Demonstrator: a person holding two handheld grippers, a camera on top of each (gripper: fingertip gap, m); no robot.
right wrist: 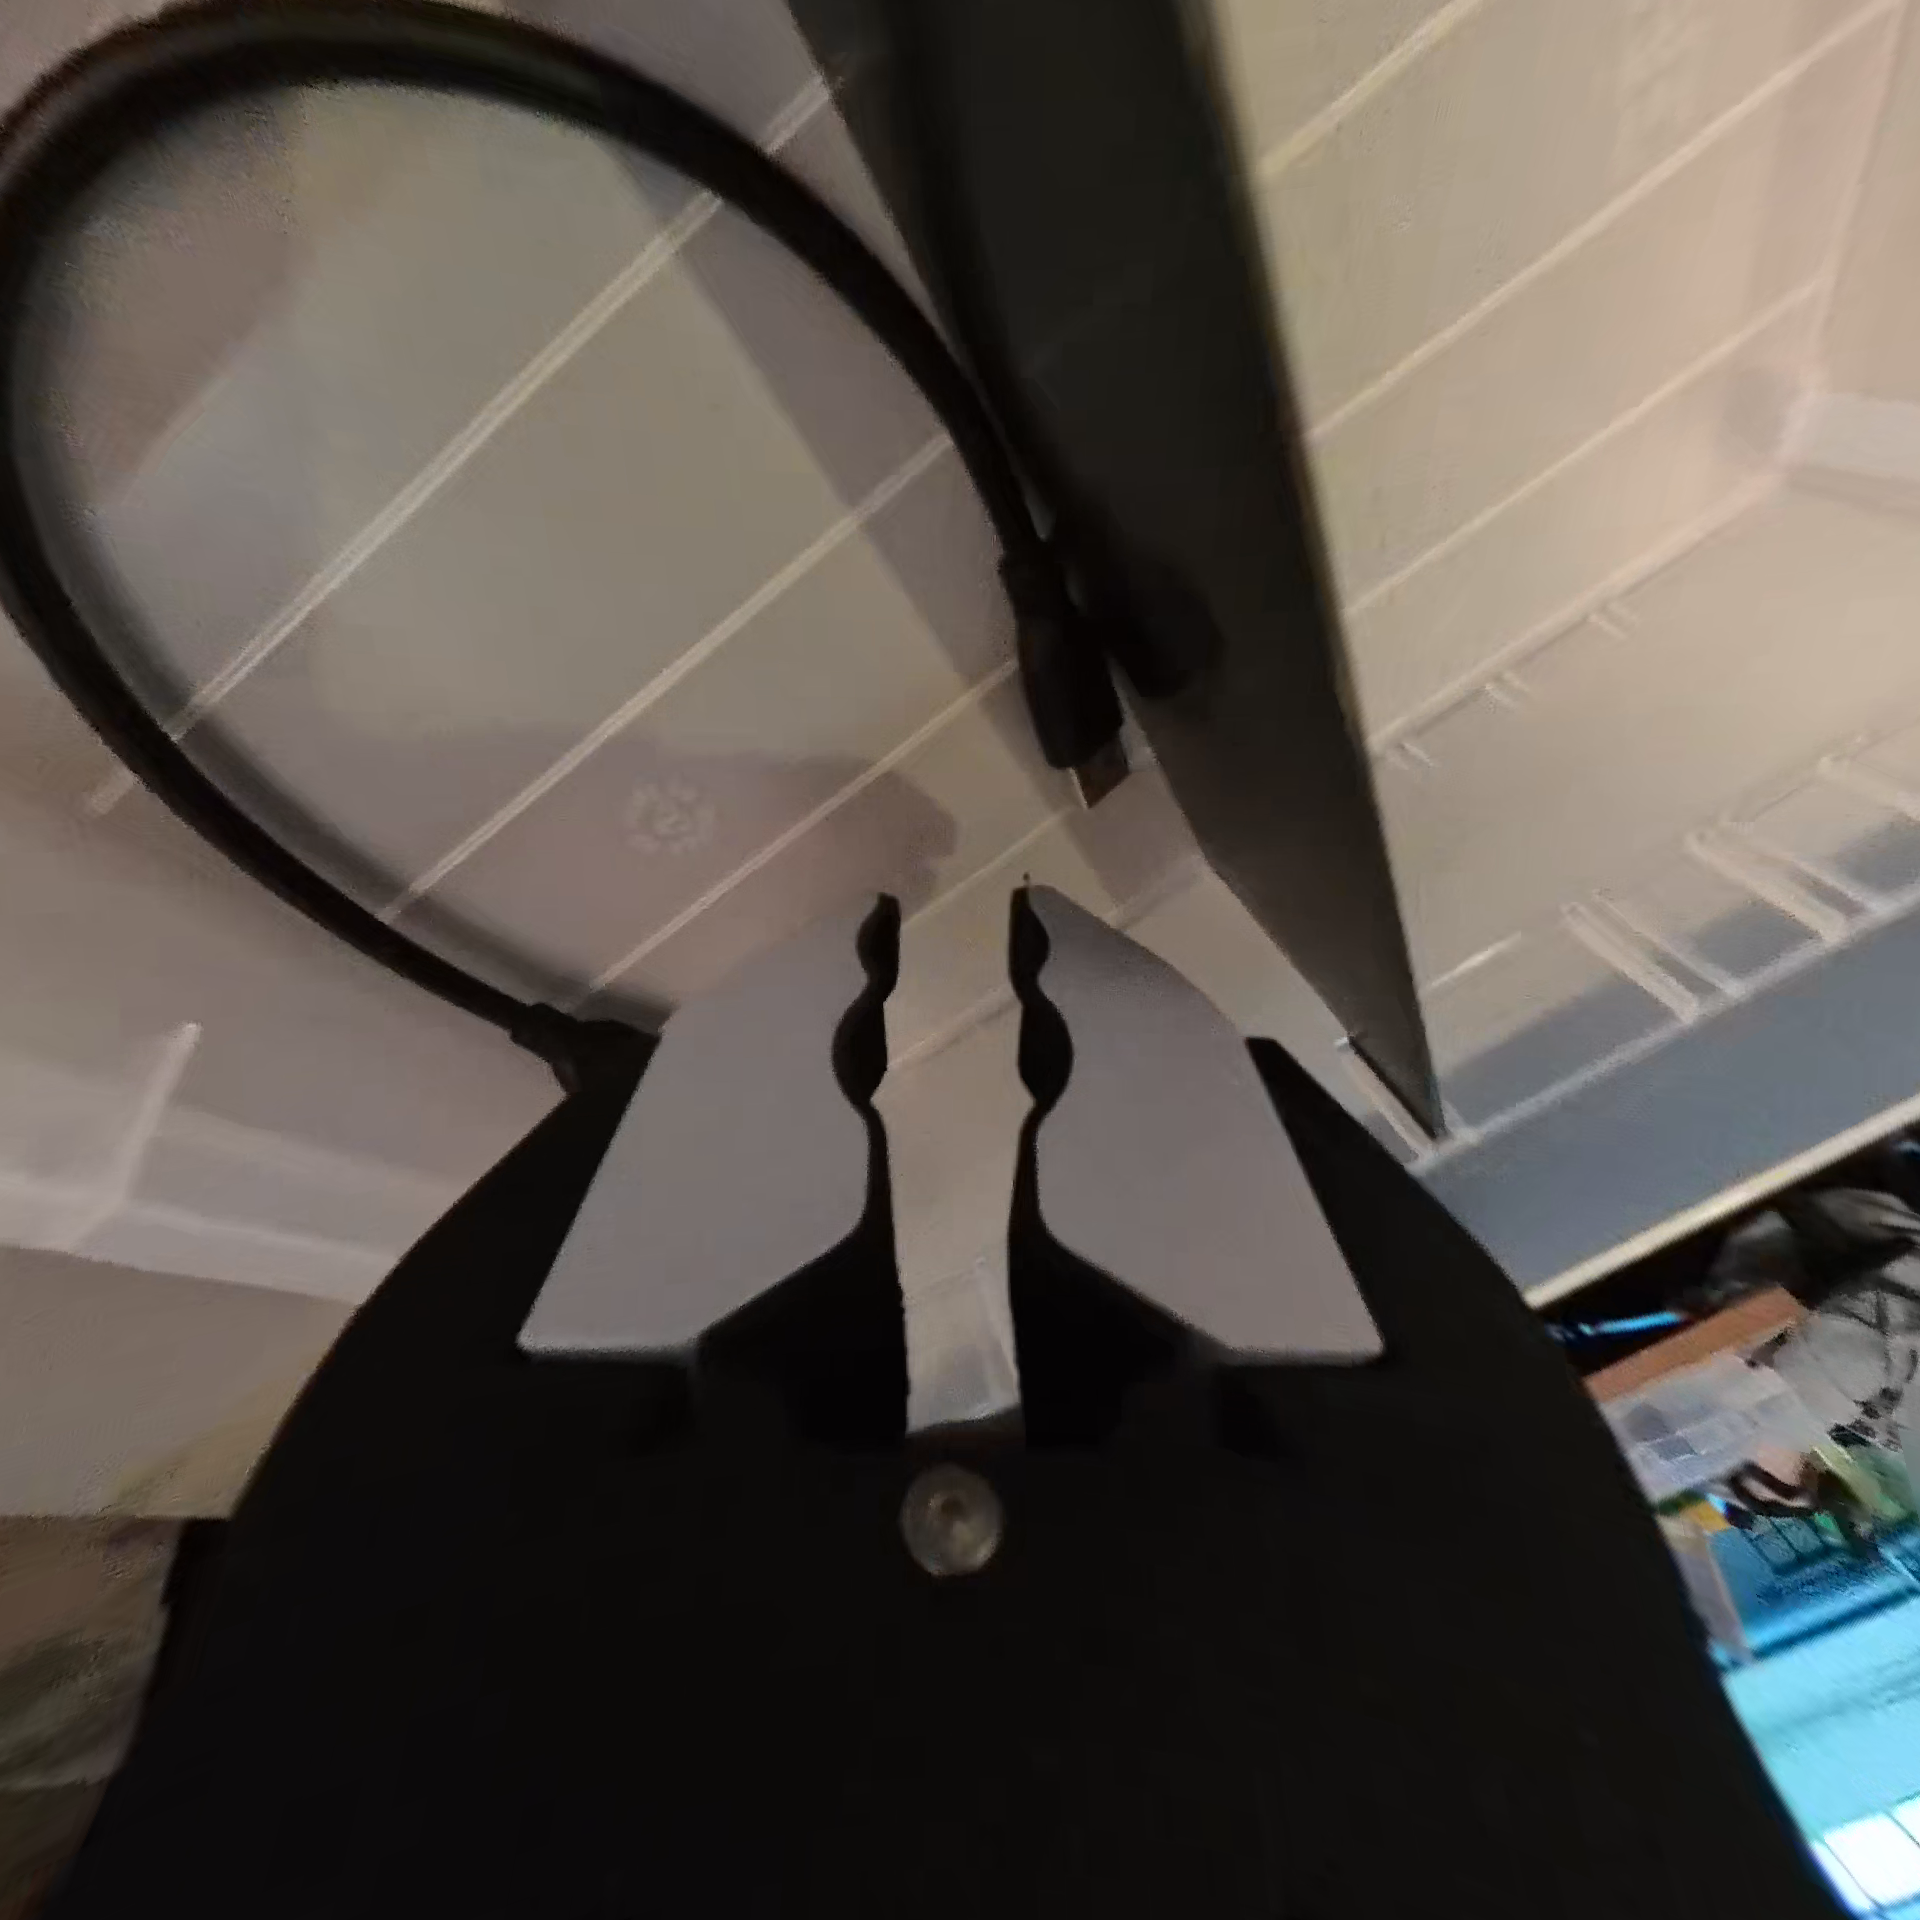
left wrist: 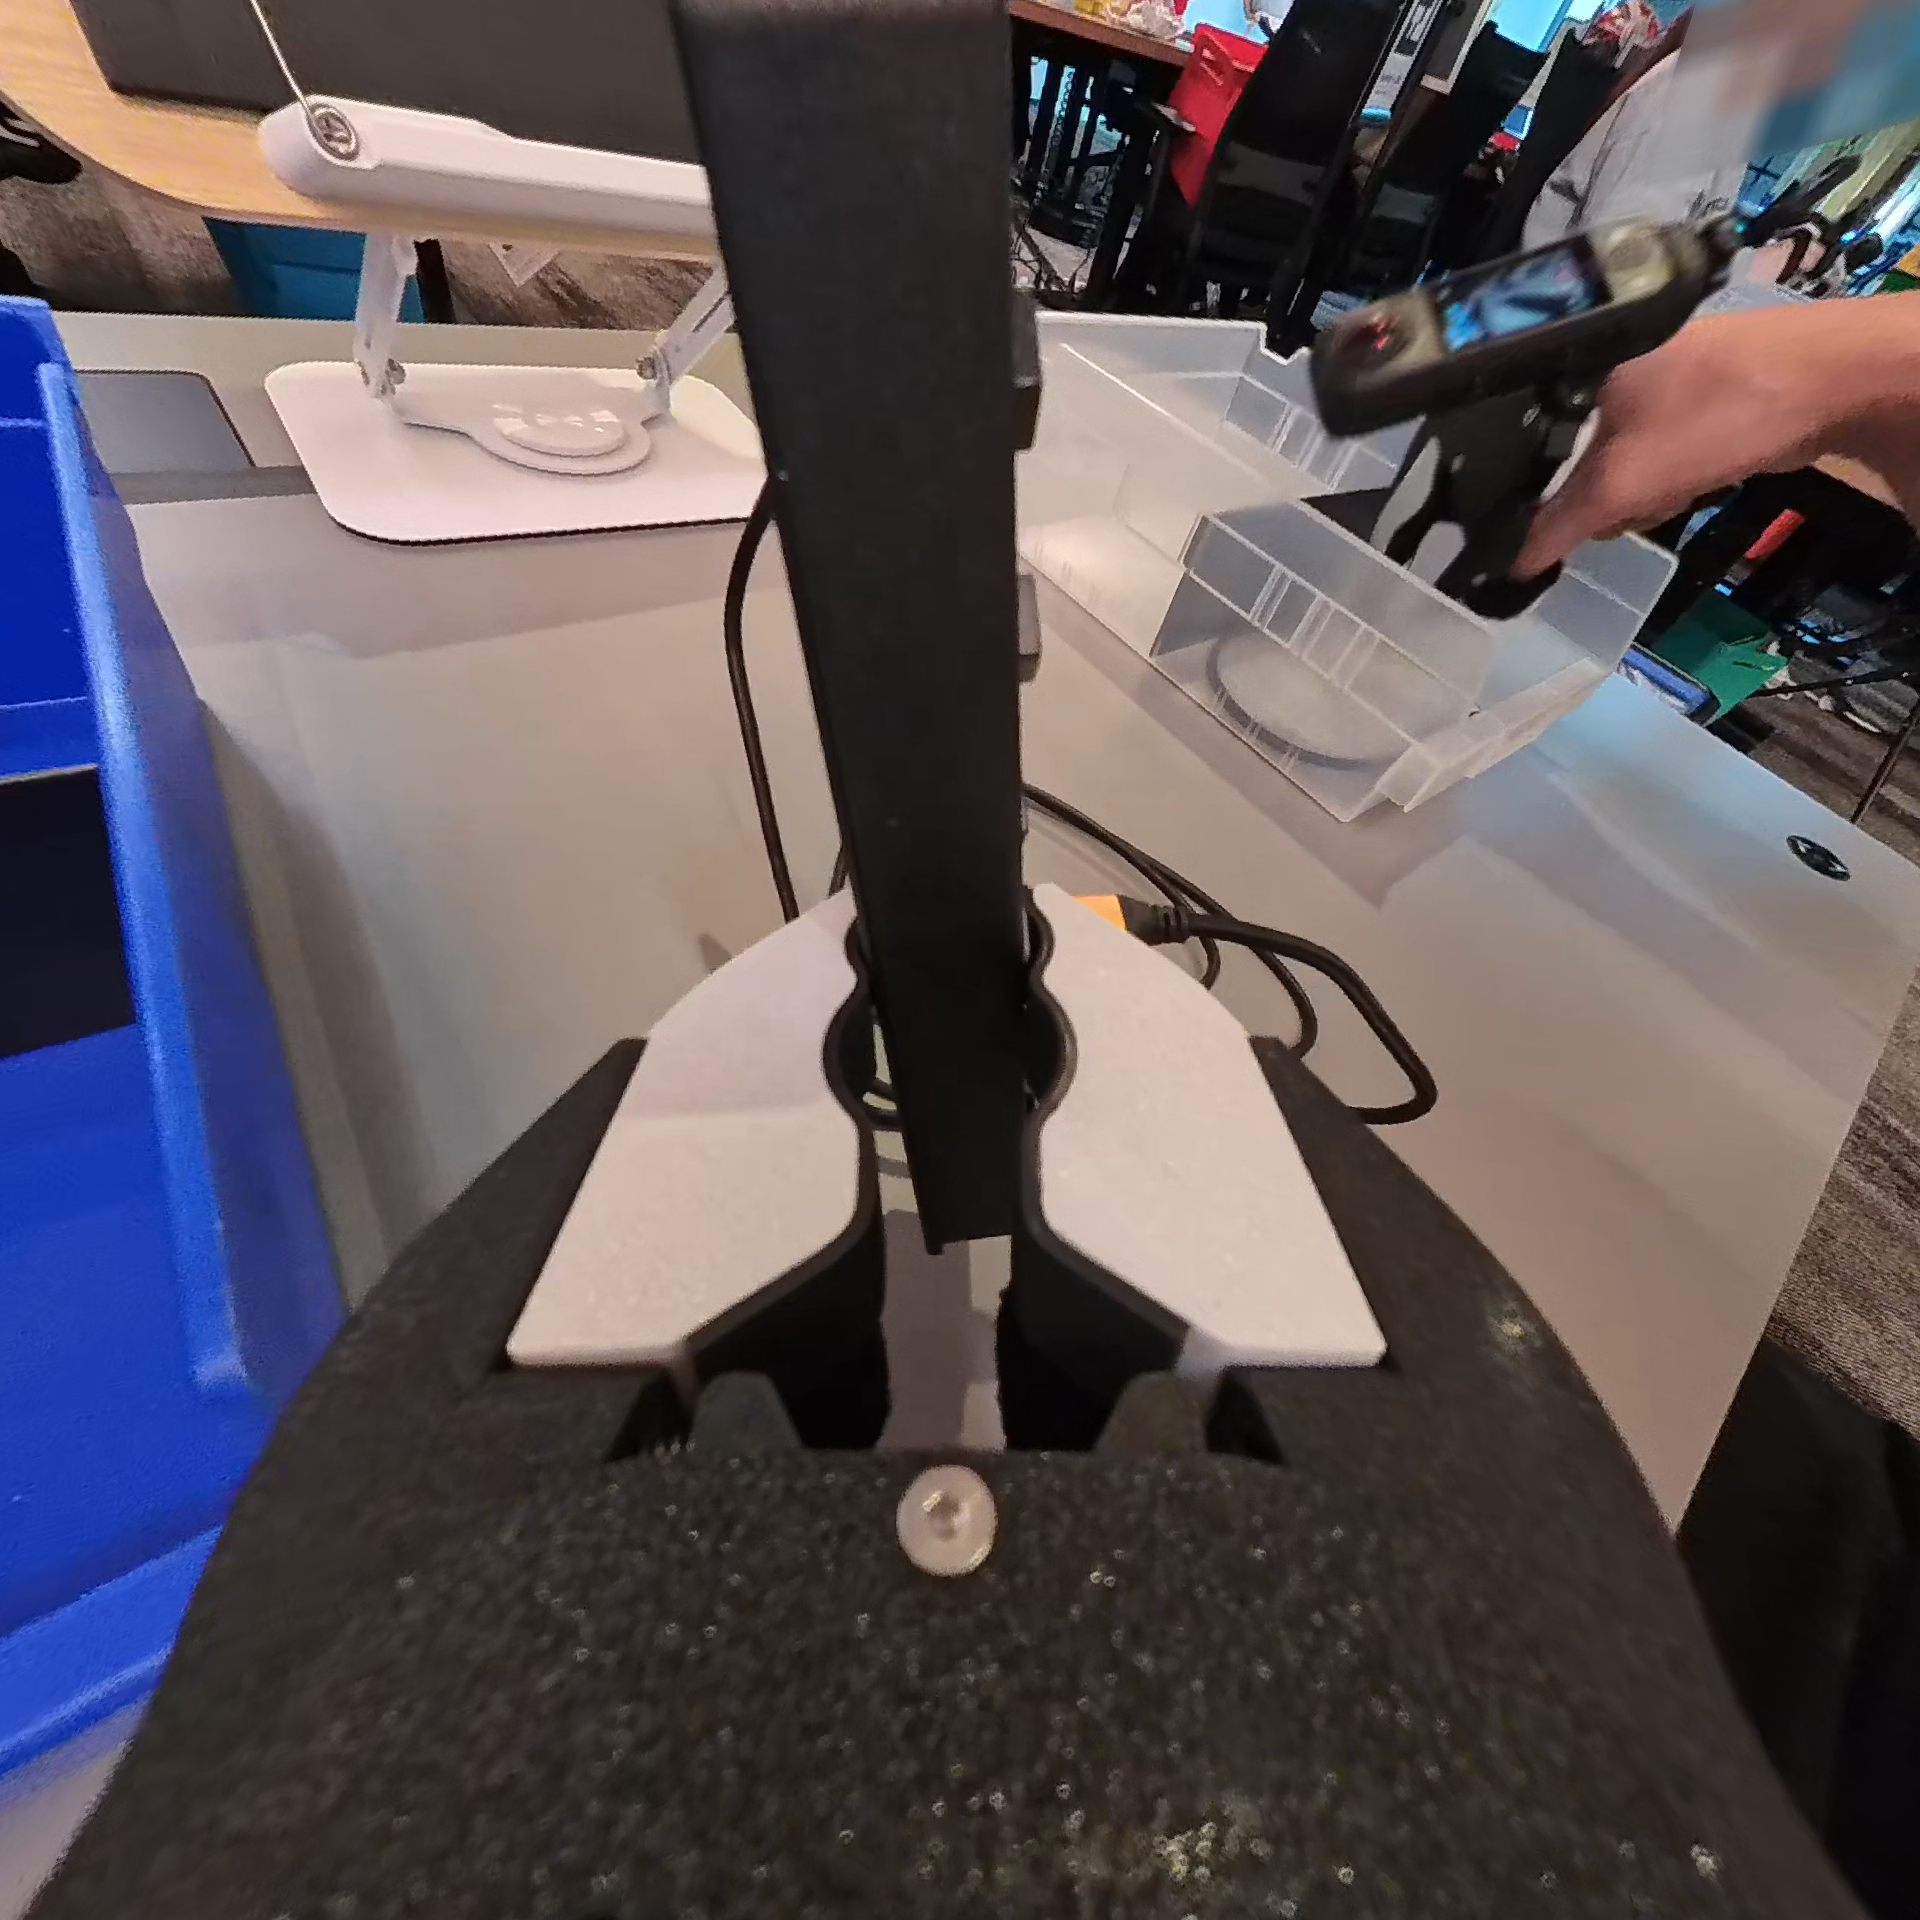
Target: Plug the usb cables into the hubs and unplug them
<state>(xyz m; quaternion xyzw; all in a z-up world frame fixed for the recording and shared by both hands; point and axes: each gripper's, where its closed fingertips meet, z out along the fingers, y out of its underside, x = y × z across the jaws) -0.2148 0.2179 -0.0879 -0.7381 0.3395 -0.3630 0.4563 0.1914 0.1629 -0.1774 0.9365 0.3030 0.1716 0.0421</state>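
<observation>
My left gripper (left wrist: 940, 935) is shut on a long black USB hub (left wrist: 883, 520), which sticks out forward between the white finger pads (left wrist: 727, 1143). Black cables (left wrist: 1299, 966) lie on the grey table behind it, one with an orange-marked plug (left wrist: 1101, 912). My right gripper (right wrist: 954, 894) is slightly open and empty. Just beyond its tips hangs a black USB plug (right wrist: 1075, 696) with its metal tip bare, beside the dark hub (right wrist: 1122, 364). Its cable (right wrist: 260, 831) loops round to the left. The right gripper also shows in the left wrist view (left wrist: 1475, 551), held in a hand.
A blue bin (left wrist: 114, 987) stands close at the left. A white folding stand (left wrist: 499, 426) sits at the back. A clear plastic bin (left wrist: 1455, 665) holding a round disc (left wrist: 1309, 707) is at the right, under the right gripper. The table's edge (left wrist: 1766, 1247) runs at the right.
</observation>
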